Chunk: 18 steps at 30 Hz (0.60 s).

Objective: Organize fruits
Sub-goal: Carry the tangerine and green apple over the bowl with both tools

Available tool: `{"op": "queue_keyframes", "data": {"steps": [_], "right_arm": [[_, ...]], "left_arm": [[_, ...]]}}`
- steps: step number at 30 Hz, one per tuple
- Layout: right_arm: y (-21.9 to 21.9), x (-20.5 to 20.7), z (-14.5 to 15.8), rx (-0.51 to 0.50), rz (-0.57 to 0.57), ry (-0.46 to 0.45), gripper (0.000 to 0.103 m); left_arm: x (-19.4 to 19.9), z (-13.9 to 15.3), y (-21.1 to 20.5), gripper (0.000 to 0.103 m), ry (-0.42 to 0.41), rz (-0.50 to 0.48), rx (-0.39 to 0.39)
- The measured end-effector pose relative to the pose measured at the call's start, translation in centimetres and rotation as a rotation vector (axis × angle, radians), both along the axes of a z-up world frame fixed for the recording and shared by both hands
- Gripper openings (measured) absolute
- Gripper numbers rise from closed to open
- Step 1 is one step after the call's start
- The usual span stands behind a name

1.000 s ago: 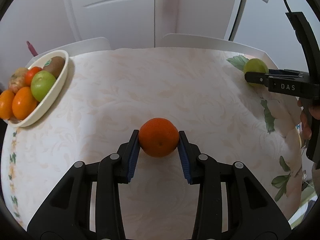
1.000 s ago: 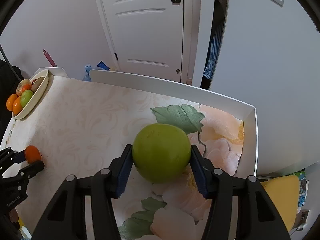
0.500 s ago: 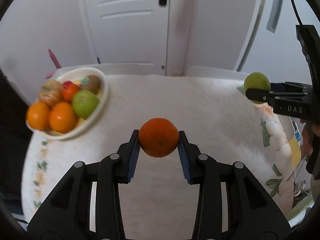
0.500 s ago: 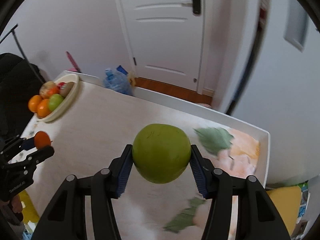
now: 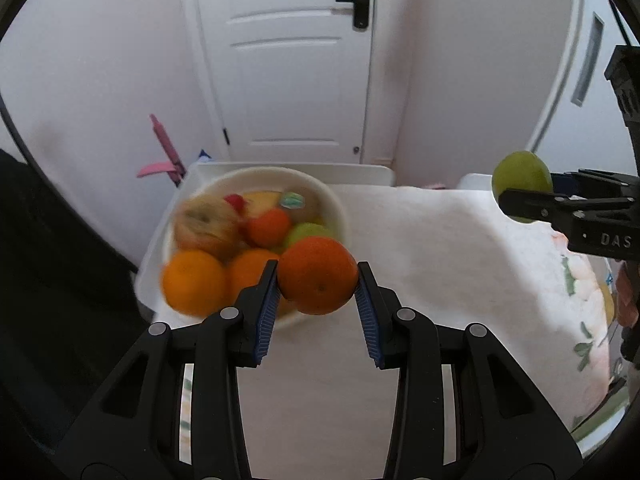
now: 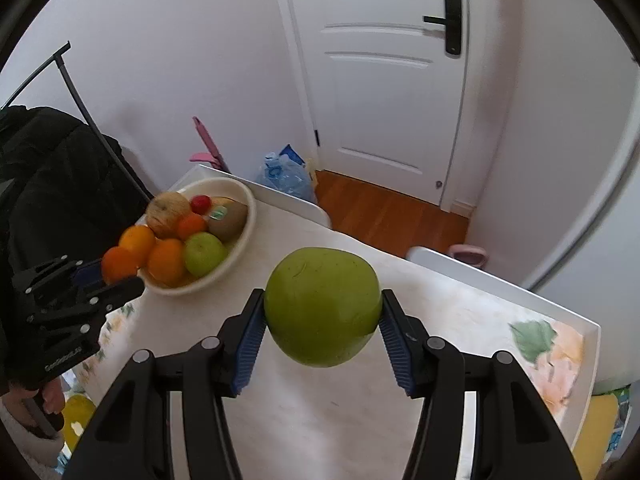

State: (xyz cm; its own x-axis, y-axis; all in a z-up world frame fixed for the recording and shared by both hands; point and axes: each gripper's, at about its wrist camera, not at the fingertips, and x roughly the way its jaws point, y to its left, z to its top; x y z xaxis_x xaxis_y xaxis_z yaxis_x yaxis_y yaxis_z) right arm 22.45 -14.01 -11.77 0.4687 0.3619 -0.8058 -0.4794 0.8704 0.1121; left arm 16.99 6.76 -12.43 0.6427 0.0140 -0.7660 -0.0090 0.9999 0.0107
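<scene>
My left gripper (image 5: 317, 286) is shut on an orange (image 5: 318, 275) and holds it in the air at the near rim of a white fruit bowl (image 5: 334, 206). The bowl holds oranges, a green apple, a kiwi and other fruit. My right gripper (image 6: 322, 312) is shut on a green apple (image 6: 322, 306), raised above the table (image 6: 360, 420), to the right of the bowl (image 6: 244, 240). The right view also shows the left gripper (image 6: 114, 276) with its orange (image 6: 118, 265) at the bowl's near-left rim. The apple shows at the right of the left view (image 5: 521, 176).
The table has a cream floral cloth (image 5: 440, 248) and a raised white edge (image 6: 480, 268). A white door (image 6: 384, 80) stands behind. A blue plastic bag (image 6: 286, 176) and a pink object (image 6: 206, 148) lie on the floor beyond the table. Dark clothing (image 6: 52, 168) hangs at the left.
Both grippers have lifted their fruit off the table and moved left toward the bowl. The bowl now sits just behind the orange in the left view.
</scene>
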Motion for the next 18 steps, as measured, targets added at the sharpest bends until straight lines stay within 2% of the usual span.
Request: {"op": "queue_keyframes", "data": {"steps": [7, 18], "right_arm": [[5.0, 0.7, 0.4, 0.018, 0.019, 0.002, 0.052], [10.0, 3.0, -1.5, 0.026, 0.021, 0.019, 0.052]], "left_arm": [[2.0, -0.2, 4.5, 0.041, -0.001, -0.022, 0.015], [5.5, -3.2, 6.9, 0.041, 0.029, -0.099, 0.060]]}}
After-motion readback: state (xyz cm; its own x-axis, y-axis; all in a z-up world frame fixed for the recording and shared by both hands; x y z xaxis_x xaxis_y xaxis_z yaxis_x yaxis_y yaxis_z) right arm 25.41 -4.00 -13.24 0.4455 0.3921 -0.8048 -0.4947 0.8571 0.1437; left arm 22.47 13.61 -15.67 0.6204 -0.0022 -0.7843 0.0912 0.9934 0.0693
